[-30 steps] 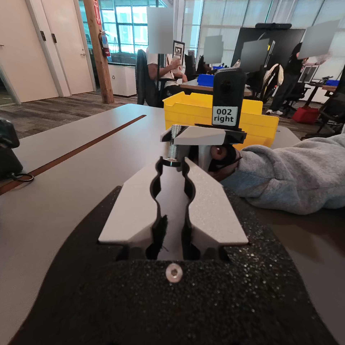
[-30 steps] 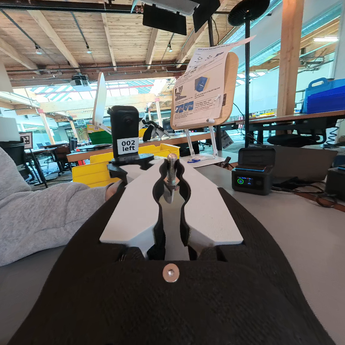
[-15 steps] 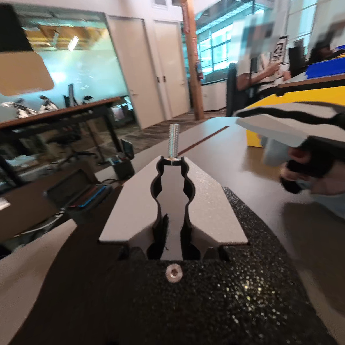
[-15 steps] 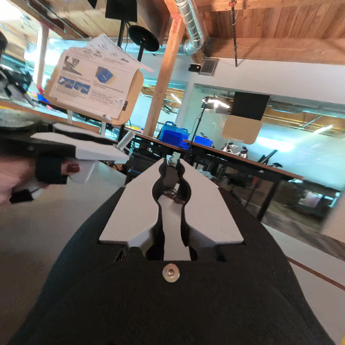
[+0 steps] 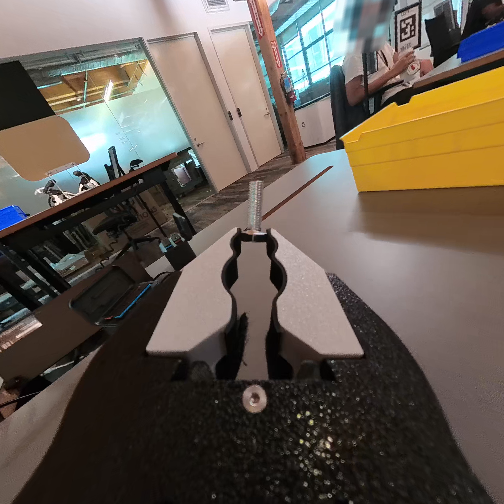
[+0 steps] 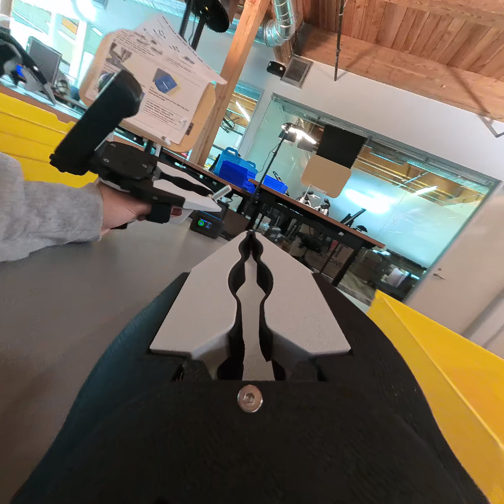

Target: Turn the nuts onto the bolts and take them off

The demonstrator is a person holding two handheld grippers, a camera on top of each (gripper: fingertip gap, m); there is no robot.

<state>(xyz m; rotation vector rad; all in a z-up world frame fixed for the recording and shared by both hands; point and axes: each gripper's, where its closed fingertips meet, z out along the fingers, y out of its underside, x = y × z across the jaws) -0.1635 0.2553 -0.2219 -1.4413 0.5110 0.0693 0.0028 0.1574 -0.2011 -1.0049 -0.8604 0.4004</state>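
My left gripper is clenched on the bolt, pinching its head at the very tips of the fingers; the threaded shank stands up past them, above the grey worktop. My right gripper has its fingertips pressed together, and I think there may be something tiny between them, but it's too small to tell. A yellow bin sits ahead on the right.

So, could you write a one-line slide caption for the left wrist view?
Left gripper grips a threaded bolt by its head, upright above the grey table, beside a yellow bin.
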